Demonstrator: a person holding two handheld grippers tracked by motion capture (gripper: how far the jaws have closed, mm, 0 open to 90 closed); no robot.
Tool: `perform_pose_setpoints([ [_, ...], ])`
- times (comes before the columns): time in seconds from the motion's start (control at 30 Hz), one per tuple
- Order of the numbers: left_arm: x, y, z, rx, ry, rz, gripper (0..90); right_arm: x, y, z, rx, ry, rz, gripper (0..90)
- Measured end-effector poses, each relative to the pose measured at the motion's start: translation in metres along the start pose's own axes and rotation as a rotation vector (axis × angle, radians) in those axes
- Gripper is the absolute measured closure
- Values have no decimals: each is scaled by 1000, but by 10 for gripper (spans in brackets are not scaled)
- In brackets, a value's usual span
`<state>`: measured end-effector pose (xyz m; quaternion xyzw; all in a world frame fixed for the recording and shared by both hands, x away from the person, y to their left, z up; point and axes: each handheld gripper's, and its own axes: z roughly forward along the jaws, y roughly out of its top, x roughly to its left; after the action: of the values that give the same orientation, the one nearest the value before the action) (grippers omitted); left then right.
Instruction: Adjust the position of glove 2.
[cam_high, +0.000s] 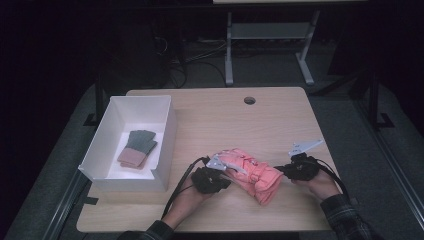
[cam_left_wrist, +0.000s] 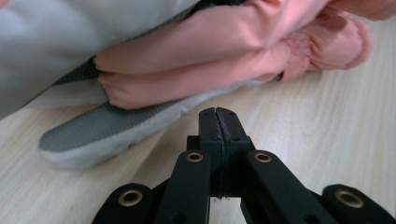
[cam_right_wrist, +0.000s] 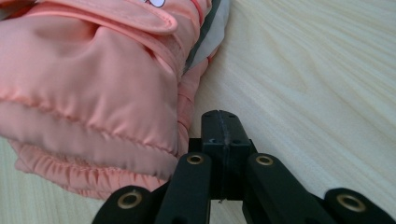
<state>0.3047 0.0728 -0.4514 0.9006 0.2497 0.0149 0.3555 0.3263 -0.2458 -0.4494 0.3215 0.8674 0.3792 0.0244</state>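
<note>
A pair of padded salmon-pink winter gloves (cam_high: 252, 173) lay stacked on the pale wooden surface (cam_high: 280, 125), between both grippers. The left gripper (cam_left_wrist: 218, 122) sat just beside the gloves' fingertip end, its fingers pressed fully together on nothing. The right gripper (cam_right_wrist: 221, 125) flanked the cuff end, fingers likewise closed and empty.

Surface finishes at the light wooden table (cam_high: 210, 120)

Padded pink glove (cam_high: 252, 172): smooth satin-sheen cloth, grey matt textured palm. Table: pale matt wood grain. White box (cam_high: 165, 142): smooth, matt.
</note>
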Motion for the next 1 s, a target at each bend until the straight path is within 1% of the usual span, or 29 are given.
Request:
perform_pose_setpoints([
  [0.07,1,3,2,-3,9,5,897,1,-1,0,-3,6,1,900],
  [0.13,2,6,4,-10,11,-2,897,2,-2,0,0,15,-1,900],
  [0.17,3,6,4,-3,12,5,897,4,-3,1,5,20,-1,900],
  [0.23,4,7,5,-14,18,-14,897,6,-4,2,11,22,-10,900],
  [0.3,6,8,4,-5,25,-2,897,9,-4,2,20,23,-15,900],
  [0.33,7,9,4,-9,27,-10,897,11,-4,3,23,28,-19,900],
  [0.37,9,10,4,-8,32,-5,897,13,-5,3,27,35,-16,900],
  [0.4,10,10,4,-12,32,-10,897,15,-5,5,32,39,-15,900],
  [0.43,11,11,4,-17,32,-17,897,16,-6,6,36,41,-28,900],
  [0.47,13,11,4,-13,33,-13,897,18,-7,7,39,42,-35,900],
  [0.5,14,12,4,-20,31,-18,897,20,-7,7,44,45,-29,900],
  [0.53,16,12,5,-22,28,-21,897,21,-8,8,45,50,-39,900],
  [0.6,19,13,6,-31,19,-34,897,22,-9,8,50,56,-31,900],
  [0.63,22,14,6,-24,12,-32,897,22,-9,9,51,59,-26,900],
  [0.67,23,15,8,-40,11,-49,897,23,-11,10,48,68,-21,900],
  [0.7,26,15,8,-36,9,-44,897,25,-11,10,55,75,-20,900],
  [0.73,28,16,8,-31,11,-37,897,26,-12,11,56,79,-28,900],
  [0.77,30,16,9,-36,9,-49,897,29,-12,12,57,86,-33,900],
  [0.8,33,17,8,-34,7,-48,897,31,-12,12,61,90,-38,900],
  [0.87,35,18,8,-47,2,-64,897,38,-13,13,56,101,-46,900],
  [0.9,36,19,7,-43,3,-57,897,39,-13,14,55,103,-51,900],
  [0.93,36,20,8,-55,3,-67,897,42,-14,14,54,109,-51,900],
  [0.97,38,21,7,-46,7,-47,897,45,-14,15,61,114,-65,900],
  [1.0,38,21,8,-47,8,-46,897,47,-14,16,66,119,-79,900],
])
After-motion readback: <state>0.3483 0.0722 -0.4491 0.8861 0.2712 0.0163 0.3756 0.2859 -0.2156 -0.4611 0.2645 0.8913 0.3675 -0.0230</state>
